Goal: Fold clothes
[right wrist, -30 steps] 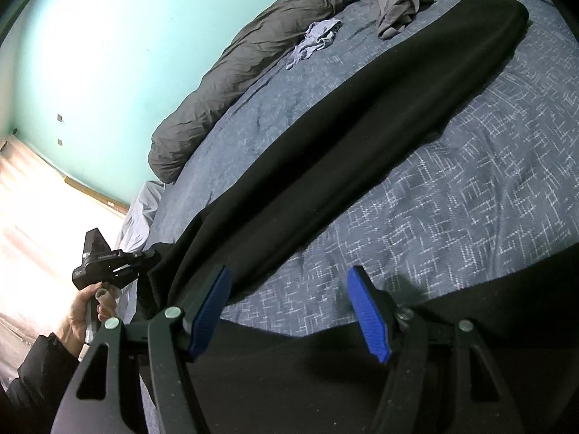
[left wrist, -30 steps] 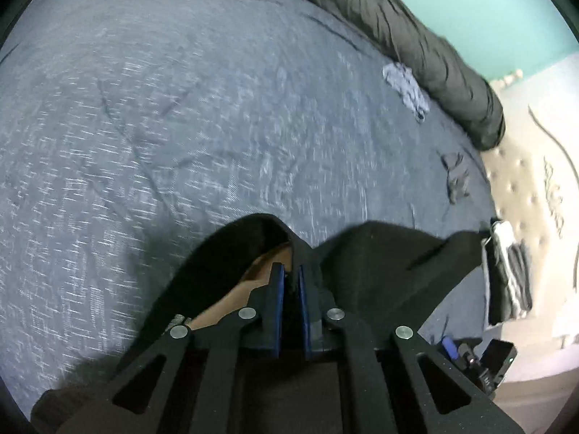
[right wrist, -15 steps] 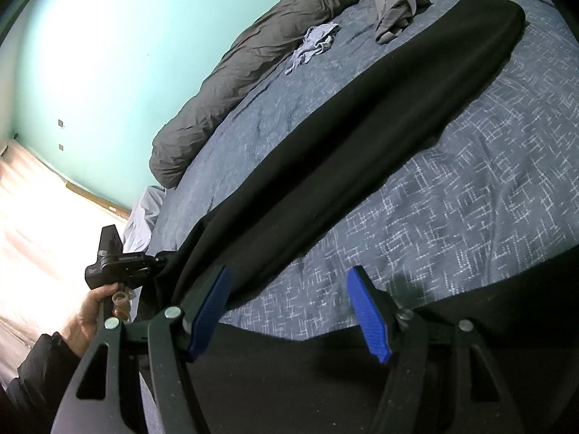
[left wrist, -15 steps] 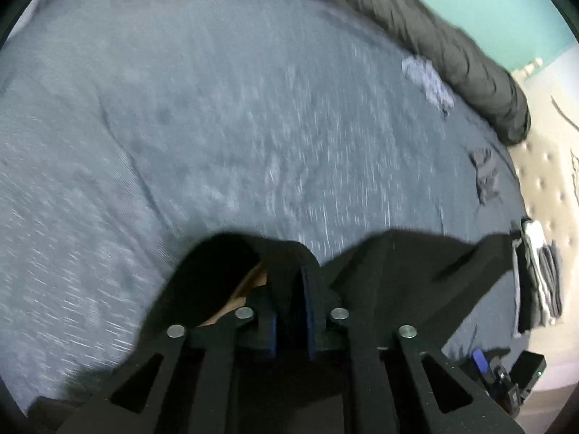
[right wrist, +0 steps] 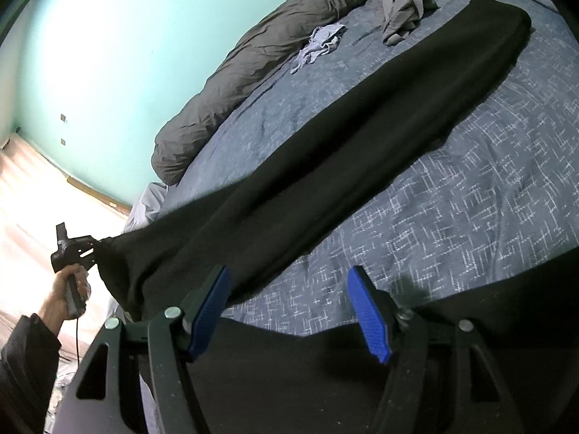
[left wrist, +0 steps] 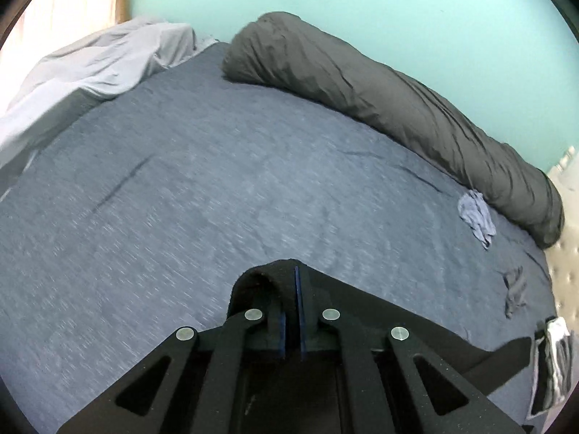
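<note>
Left hand-held gripper (left wrist: pixel 292 307) was pressed together, pinching one end of the black garment (right wrist: pixel 362 137), lifted off the bed's edge. The garment lay stretched as a long band across the blue patterned bedspread (right wrist: pixel 470 209), its far end flat on the bed. Right hand-held gripper (right wrist: pixel 289 311) was spread wide, holding nothing, above the bedspread. A grey rolled duvet (left wrist: pixel 398 97) lay along the teal wall.
</note>
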A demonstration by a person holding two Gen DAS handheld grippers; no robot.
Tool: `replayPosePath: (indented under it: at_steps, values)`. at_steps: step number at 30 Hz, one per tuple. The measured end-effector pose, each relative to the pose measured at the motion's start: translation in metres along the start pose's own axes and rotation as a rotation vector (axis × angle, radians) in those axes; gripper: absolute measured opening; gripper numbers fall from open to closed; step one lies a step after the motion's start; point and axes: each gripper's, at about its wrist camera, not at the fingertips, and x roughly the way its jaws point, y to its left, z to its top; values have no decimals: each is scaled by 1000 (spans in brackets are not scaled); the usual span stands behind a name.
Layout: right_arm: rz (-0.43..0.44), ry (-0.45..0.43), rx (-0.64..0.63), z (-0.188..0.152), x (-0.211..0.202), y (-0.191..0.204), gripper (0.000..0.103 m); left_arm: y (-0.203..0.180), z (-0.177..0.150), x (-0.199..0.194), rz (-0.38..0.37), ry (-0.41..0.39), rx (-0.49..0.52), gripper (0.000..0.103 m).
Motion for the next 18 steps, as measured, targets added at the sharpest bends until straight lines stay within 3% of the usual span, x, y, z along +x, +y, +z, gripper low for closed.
replayPosePath:
  at_steps: [9,13,18]
  values:
    - [-23,27,-29,-5,8,-3,68,8,0,65,8,41,-41,4]
    - [-33,29,-41,-5,11,-4,68,7,8,78,5,18,-42,4]
    - [-47,41,-49,-8,17,-6,68,20,0,108,13,120,-111,9]
